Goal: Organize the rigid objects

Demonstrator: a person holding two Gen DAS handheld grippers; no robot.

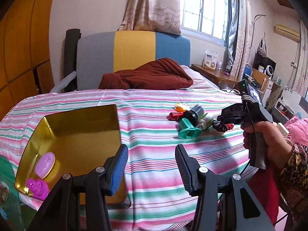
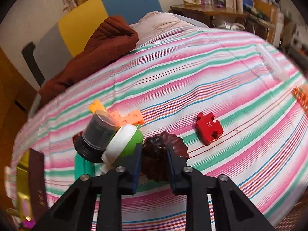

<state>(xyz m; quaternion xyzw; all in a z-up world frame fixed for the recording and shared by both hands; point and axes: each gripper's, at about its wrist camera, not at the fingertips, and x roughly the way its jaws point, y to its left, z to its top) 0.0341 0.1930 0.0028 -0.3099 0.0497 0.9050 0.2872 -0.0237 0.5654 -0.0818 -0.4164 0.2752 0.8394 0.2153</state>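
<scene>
My left gripper [image 1: 151, 154] stands open over the striped bed, with nothing between its fingers, just right of a gold tin [image 1: 77, 134]. A purple oval piece [image 1: 45, 165] and a magenta heart [image 1: 37, 188] lie in the tin. My right gripper [image 2: 155, 154] is shut on a dark brown fluted piece [image 2: 161, 144] that rests on the bedcover. Touching its left finger is a pile: a white and green container [image 2: 125, 140], a black capped jar [image 2: 96, 134], orange cubes [image 2: 127, 118] and a teal piece [image 2: 83, 165]. A red puzzle block marked K [image 2: 209, 128] lies apart to the right.
A brown blanket [image 1: 150, 75] lies by the headboard [image 1: 132, 50] at the far end. A wooden nightstand [image 1: 213, 74] stands beyond the bed's right side. A person's hand [image 1: 269, 142] holds the right gripper's handle. An orange item [image 2: 301, 96] and a clear tube [image 2: 273, 65] lie at the bed's right.
</scene>
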